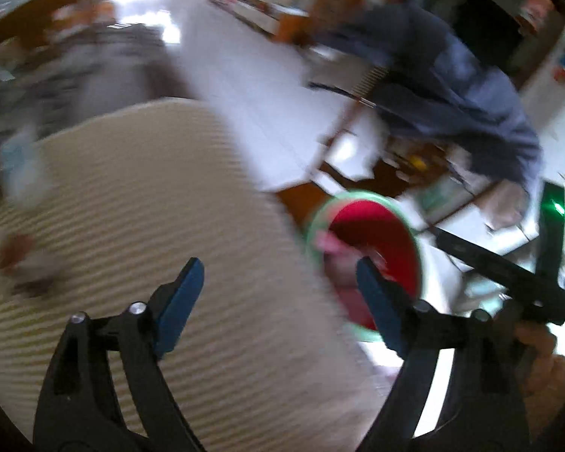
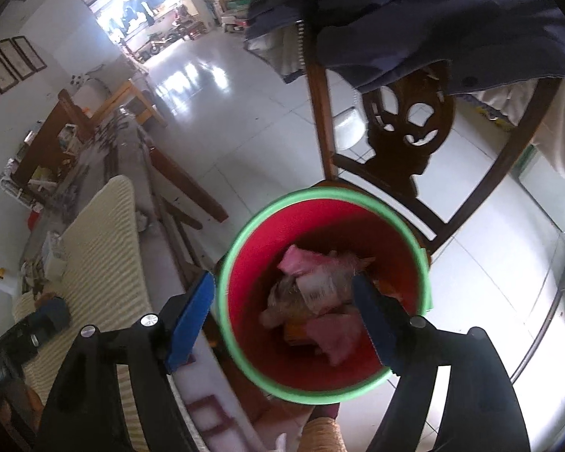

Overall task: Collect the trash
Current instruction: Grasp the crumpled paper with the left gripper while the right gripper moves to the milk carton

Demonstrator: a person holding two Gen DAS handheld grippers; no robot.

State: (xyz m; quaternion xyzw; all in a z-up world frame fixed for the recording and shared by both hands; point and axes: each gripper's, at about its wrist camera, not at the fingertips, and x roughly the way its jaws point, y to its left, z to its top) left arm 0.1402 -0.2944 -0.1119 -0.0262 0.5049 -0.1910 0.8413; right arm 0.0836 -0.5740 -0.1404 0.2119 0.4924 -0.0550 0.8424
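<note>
Both grippers wide open and empty by the red trash bucket

The right gripper (image 2: pixel 282 309) hangs over the green-rimmed bucket (image 2: pixel 245 263), crumpled wrappers (image 2: pixel 312 290) inside; the left gripper (image 1: pixel 278 301) gapes over the ribbed mat (image 1: pixel 132 188), with what may be scraps in the blur to its left. Risk: a jaw clipping the rim and tipping the bucket. The chair (image 2: pixel 406 139) crowds the far side; open floor lies beyond.

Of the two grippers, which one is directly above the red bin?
The right gripper: its open jaws frame the red bin with trash inside. The left gripper is mostly over the striped mat.
</note>
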